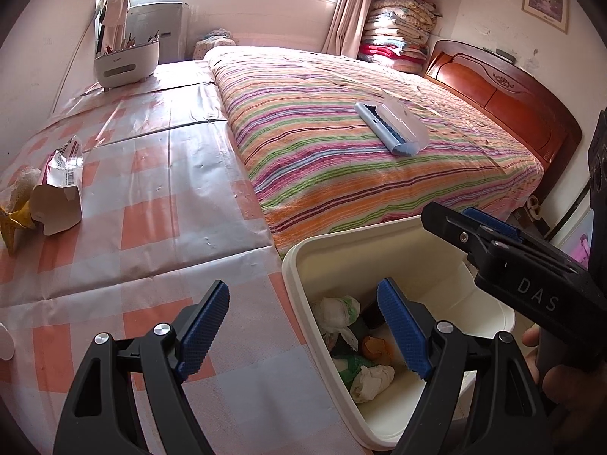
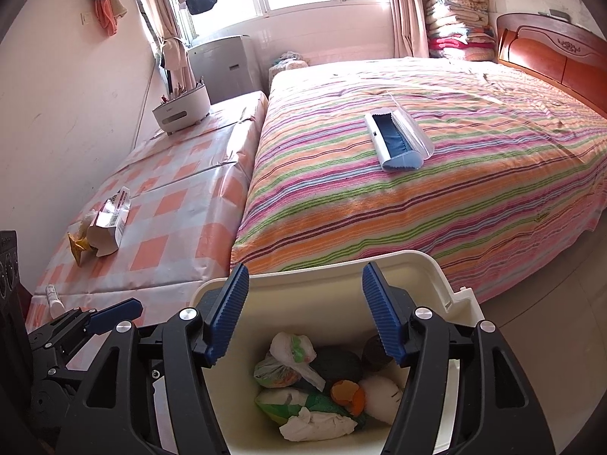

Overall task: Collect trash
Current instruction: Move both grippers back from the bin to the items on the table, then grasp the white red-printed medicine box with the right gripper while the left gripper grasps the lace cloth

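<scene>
A cream trash bin [image 1: 299, 261] [image 2: 440, 276] stands on the floor at the foot of the bed, holding several pieces of trash: crumpled tissues [image 1: 370, 377] [image 2: 315, 422], plastic bags [image 2: 290, 349] and an orange scrap [image 2: 347, 392]. My left gripper [image 1: 303, 326] is open and empty over the bin's left rim and the checked table. My right gripper [image 2: 305, 313] is open and empty above the bin; it shows in the left wrist view [image 1: 493, 235]. On the table lie a torn white carton [image 1: 62, 185] [image 2: 108, 223] and a yellow wrapper [image 1: 15, 222] [image 2: 77, 246].
A table with an orange checked cover [image 1: 151, 189] [image 2: 182, 204] adjoins a bed with a striped cover [image 1: 341, 151] [image 2: 417, 189]. A blue lint brush [image 1: 392, 127] [image 2: 396, 140] lies on the bed. A white holder [image 1: 125, 60] [image 2: 182, 110] stands at the table's far end. A small white tube [image 2: 55, 299] lies near the table edge.
</scene>
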